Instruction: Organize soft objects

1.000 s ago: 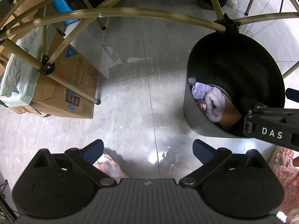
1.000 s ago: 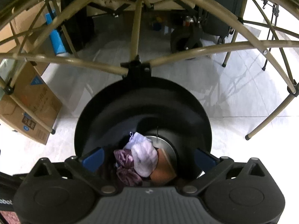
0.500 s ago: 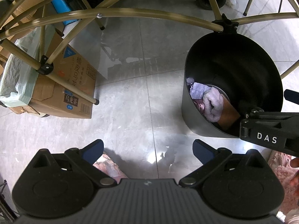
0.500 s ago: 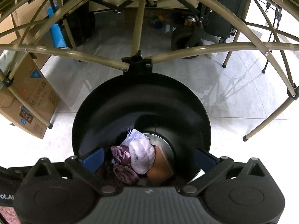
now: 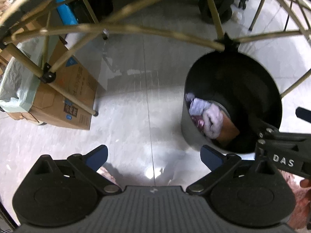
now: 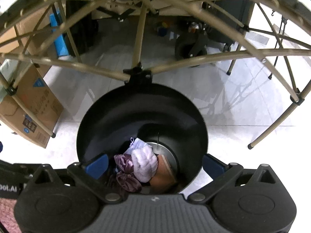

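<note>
A black round bin [image 5: 233, 77] [image 6: 140, 112] stands on the grey tiled floor and holds soft items: a pale lilac fluffy piece [image 6: 144, 163] [image 5: 212, 120], a purple satin piece [image 6: 124, 174] and a brown one [image 6: 162, 178]. My right gripper [image 6: 153, 164] hangs open just above the bin's near rim, nothing between its fingers. My left gripper [image 5: 153, 157] is open over bare floor to the left of the bin, empty. A pink fluffy item [image 5: 106, 172] lies on the floor under the left gripper. More pink fluffy fabric [image 5: 297, 188] shows at the right edge.
Tan metal table legs and cross bars [image 5: 136, 29] [image 6: 140, 44] span above and behind the bin. A cardboard box [image 5: 64, 101] lined with a green bag [image 5: 13, 81] stands at the left. A wheeled cart [image 6: 190, 44] sits further back. A fingertip [image 5: 305, 183] shows at the right edge.
Both grippers have risen and pulled back slightly, so the bin looks smaller and more of the table frame shows. Both stay open and empty.
</note>
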Demonstrator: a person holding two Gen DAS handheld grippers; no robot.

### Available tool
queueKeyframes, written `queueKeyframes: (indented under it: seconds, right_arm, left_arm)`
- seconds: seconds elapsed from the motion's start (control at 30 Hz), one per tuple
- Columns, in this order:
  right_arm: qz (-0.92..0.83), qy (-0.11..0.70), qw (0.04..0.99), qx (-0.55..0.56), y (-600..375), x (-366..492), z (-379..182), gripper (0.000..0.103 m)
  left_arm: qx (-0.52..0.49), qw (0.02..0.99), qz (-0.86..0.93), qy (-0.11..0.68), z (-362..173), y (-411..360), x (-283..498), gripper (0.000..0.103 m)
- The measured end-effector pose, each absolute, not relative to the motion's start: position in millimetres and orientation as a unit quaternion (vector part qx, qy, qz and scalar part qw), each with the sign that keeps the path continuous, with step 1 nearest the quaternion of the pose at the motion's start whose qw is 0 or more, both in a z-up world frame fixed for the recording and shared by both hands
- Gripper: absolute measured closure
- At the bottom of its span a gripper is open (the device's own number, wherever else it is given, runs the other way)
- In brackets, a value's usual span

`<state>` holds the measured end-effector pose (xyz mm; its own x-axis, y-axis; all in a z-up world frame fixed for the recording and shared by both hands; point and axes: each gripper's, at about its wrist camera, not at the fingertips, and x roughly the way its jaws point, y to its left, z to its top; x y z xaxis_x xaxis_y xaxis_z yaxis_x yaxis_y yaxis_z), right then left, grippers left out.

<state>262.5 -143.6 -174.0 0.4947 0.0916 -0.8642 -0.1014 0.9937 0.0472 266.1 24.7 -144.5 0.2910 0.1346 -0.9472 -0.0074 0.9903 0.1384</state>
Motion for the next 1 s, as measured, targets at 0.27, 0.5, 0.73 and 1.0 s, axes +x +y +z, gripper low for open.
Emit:
queueKeyframes:
  seconds: [0.27,0.5,0.73,1.0]
  right_arm:
    - [0.058,0.469,0.881,0.025,-159,245,-142,0.0]
    - [0.068,0.43,0.899,0.037,-172,223,-107,0.0]
    - [0.067,0.387,0.919,0.04,-189,196,-75,0.0]
    - [0.056,0.338,0.938,0.052,-205,182,-43,0.0]
  left_arm:
    - [0.034,0.845,0.043,0.532,-114,30,252,0.0]
    - [0.015,0.885,0.026,0.465,-84,36,232,0.0]
    - [-0.012,0.914,-0.001,0.405,-55,40,204,0.0]
    - [-0.024,0.938,0.0,0.347,-22,40,195,0.0]
